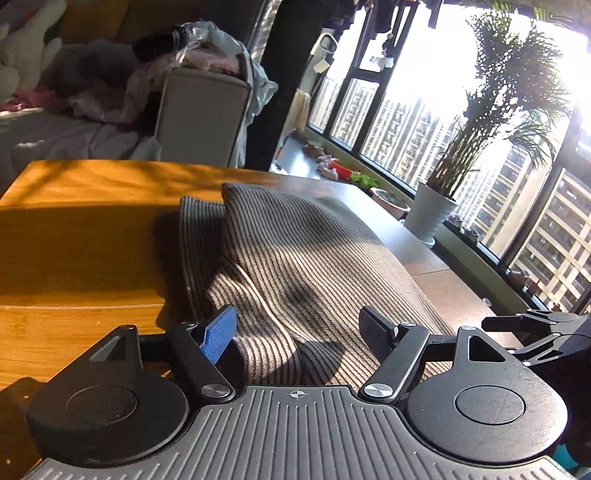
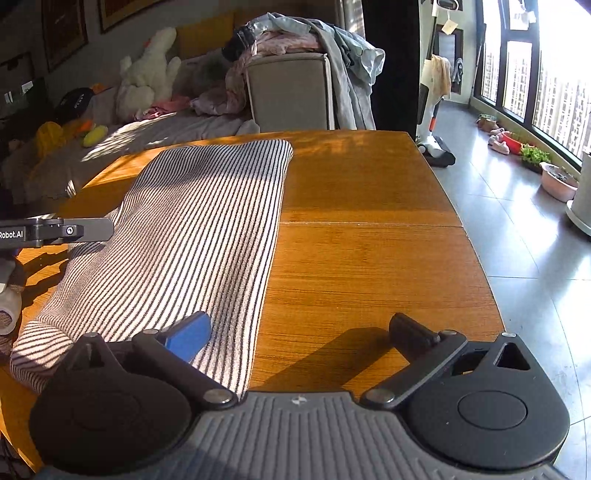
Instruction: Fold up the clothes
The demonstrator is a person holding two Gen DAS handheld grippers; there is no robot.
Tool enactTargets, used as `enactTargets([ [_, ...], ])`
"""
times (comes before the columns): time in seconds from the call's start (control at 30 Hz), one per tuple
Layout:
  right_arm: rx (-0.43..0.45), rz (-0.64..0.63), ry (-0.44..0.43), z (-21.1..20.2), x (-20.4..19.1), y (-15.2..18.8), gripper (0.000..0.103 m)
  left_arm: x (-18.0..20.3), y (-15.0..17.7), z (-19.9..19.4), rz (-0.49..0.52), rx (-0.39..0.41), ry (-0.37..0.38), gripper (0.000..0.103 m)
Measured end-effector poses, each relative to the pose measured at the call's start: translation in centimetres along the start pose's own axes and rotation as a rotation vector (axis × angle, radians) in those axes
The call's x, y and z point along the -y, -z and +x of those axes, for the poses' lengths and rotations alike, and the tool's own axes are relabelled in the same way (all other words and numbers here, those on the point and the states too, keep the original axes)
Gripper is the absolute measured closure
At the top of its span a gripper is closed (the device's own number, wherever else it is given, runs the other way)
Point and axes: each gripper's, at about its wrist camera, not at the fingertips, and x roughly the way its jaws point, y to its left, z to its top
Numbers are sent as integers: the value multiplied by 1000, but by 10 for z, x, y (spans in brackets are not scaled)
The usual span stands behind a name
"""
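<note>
Trouble I expect: my left gripper (image 1: 299,332) and right gripper (image 2: 299,336), both spread wide and holding nothing, may pinch one layer of the folded black-and-white striped knit garment (image 2: 199,229) on the wooden table (image 2: 362,251), spoiling the fold.

High-rise apartment living room — wooden dining table (image 2: 362,206), sofa (image 2: 155,122) piled with laundry (image 2: 295,33) and white plush rabbit (image 2: 147,70), potted palm (image 1: 491,122) (white pot) by floor-to-ceiling windows (image 1: 424,110), tower blocks outside, slippers (image 2: 498,142) on tiled floor.
</note>
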Motion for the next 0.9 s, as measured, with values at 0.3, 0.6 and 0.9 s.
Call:
enactTargets([
  [0.3, 105, -202, -48, -18, -62, -21, 57, -20, 7, -8, -84, 18, -2, 17],
  [0.6, 76, -91, -21, 10, -60, 2, 25, -23, 8, -8, -111, 21, 8, 6],
  [0.9, 86, -147, 21, 8, -64, 2, 18, -26, 6, -7, -123, 19, 29, 0],
])
